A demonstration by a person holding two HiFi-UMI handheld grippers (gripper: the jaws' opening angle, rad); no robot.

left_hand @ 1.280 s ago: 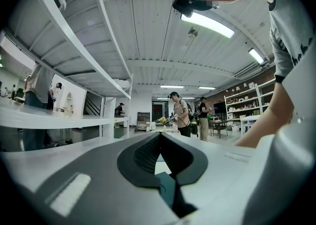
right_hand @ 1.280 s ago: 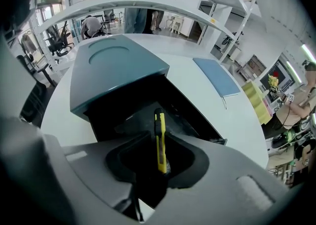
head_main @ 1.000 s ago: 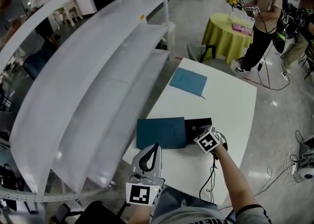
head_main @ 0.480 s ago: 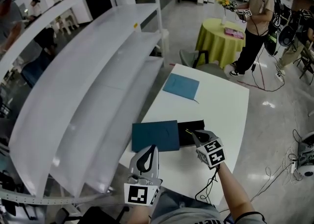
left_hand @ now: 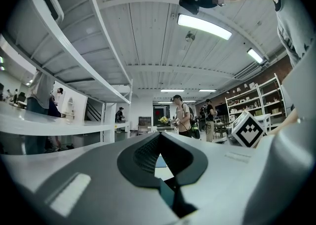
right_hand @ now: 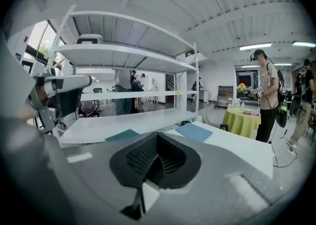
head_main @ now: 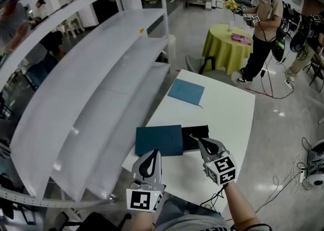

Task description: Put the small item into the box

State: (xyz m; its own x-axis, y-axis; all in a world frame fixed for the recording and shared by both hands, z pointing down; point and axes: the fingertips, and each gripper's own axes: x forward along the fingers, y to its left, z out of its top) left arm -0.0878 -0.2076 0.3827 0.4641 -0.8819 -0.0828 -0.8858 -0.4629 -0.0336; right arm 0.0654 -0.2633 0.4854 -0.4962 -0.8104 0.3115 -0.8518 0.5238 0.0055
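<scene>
Holding both tools low at the near edge of the white table [head_main: 230, 118], I've got the left gripper [head_main: 153, 153] parked just short of the dark teal flat square box lid [head_main: 158, 140], jaws drawn together on nothing, probably ready to steady it. The right gripper [head_main: 199, 140] sits with its tip at the shallow black box tray [head_main: 190, 143] that touches the lid's right side. Its jaws look closed too, and its own view shows nothing clear between them. The small item is hard to pick out: a thin yellowish sliver [head_main: 193, 136] lies right at that tip, over the tray, and I can't tell whether it's pinched or lying in the box. Further up the table lies a light blue flat folder [head_main: 186, 91], well clear. Long white shelving [head_main: 101, 83] crowds my left side. Beyond the table, a person [head_main: 263, 27] stands beside a round table with a yellow-green cloth [head_main: 228, 47].
</scene>
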